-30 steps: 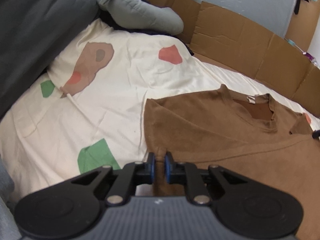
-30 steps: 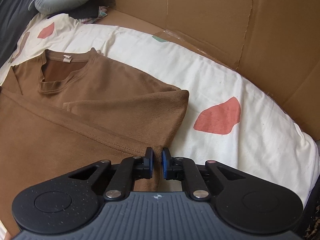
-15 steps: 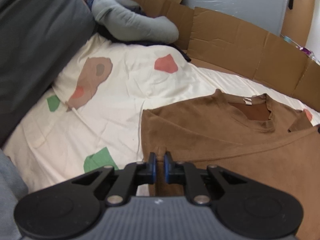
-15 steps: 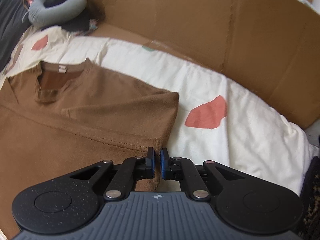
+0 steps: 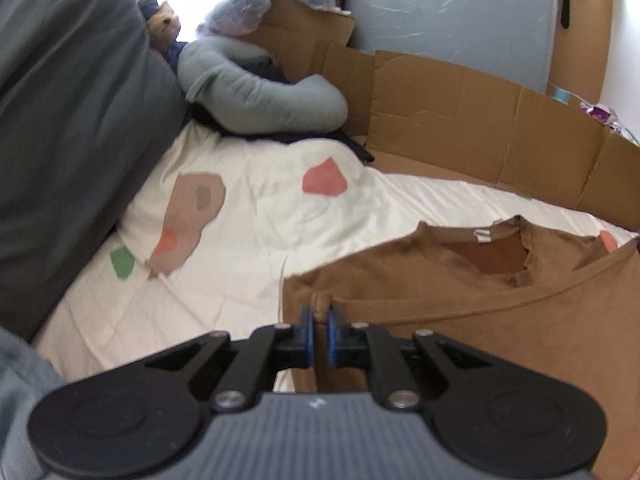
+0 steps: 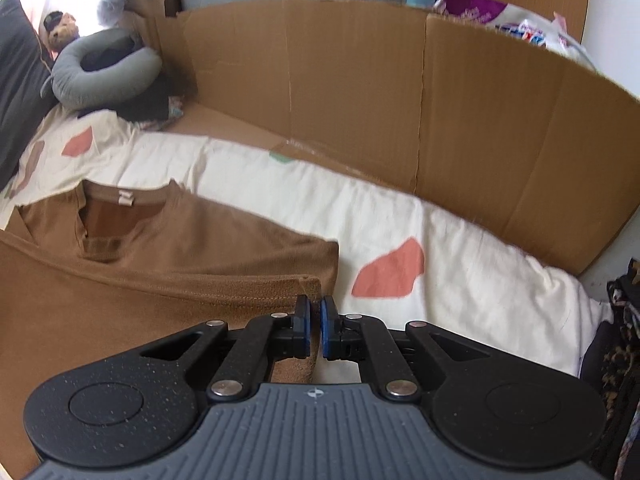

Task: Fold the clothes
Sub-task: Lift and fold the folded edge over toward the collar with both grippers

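The brown T-shirt [image 5: 460, 292] lay on the bed's patterned sheet [image 5: 248, 216], its lower part drawn up toward the collar. The left gripper [image 5: 319, 322] and right gripper [image 6: 314, 320] were each clenched on a hem corner. Soft, light and limp, it would sag unless held at both corners. Only the right view showed the far sleeve edge; only the left showed the grey pillow [image 5: 60, 120].
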